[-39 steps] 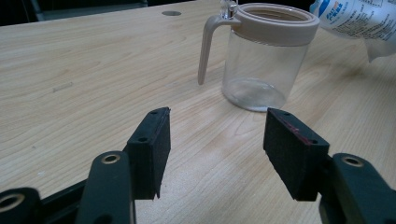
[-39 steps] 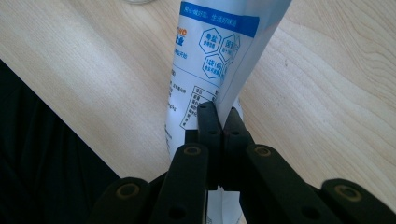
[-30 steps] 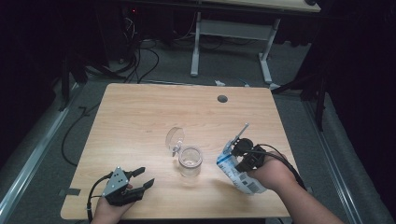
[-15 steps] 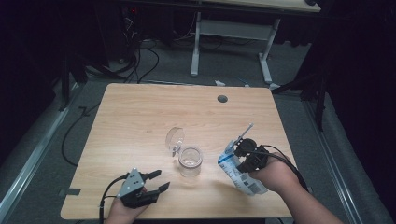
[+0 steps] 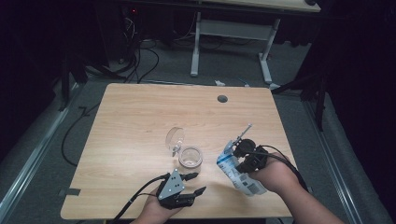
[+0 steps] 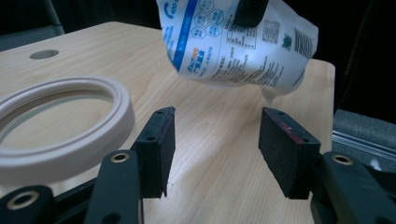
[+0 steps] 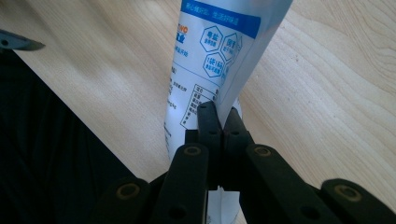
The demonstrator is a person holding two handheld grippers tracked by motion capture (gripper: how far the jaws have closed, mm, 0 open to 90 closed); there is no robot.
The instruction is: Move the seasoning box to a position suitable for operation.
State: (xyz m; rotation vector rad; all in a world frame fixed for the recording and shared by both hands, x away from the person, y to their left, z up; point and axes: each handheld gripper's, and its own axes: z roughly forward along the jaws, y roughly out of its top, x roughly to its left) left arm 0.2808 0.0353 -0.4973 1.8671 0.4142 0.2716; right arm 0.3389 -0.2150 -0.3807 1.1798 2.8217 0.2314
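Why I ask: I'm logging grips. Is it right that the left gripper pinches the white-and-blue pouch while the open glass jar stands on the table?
No: the right gripper pinches the white-and-blue pouch, as the right gripper view shows. The left gripper is open, nothing between its fingers. The open glass jar does stand on the table.

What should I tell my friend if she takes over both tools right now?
Right tool: shut on the blue-and-white pouch, holding it above the table, right of the glass jar.
Left tool: open, nothing between its pads; its jaws have just been closing a little, near the jar's front.
Jar: upright, its hinged lid swung open.
Done: pouch picked up.
Left: probably steady the jar, then pour the pouch in.
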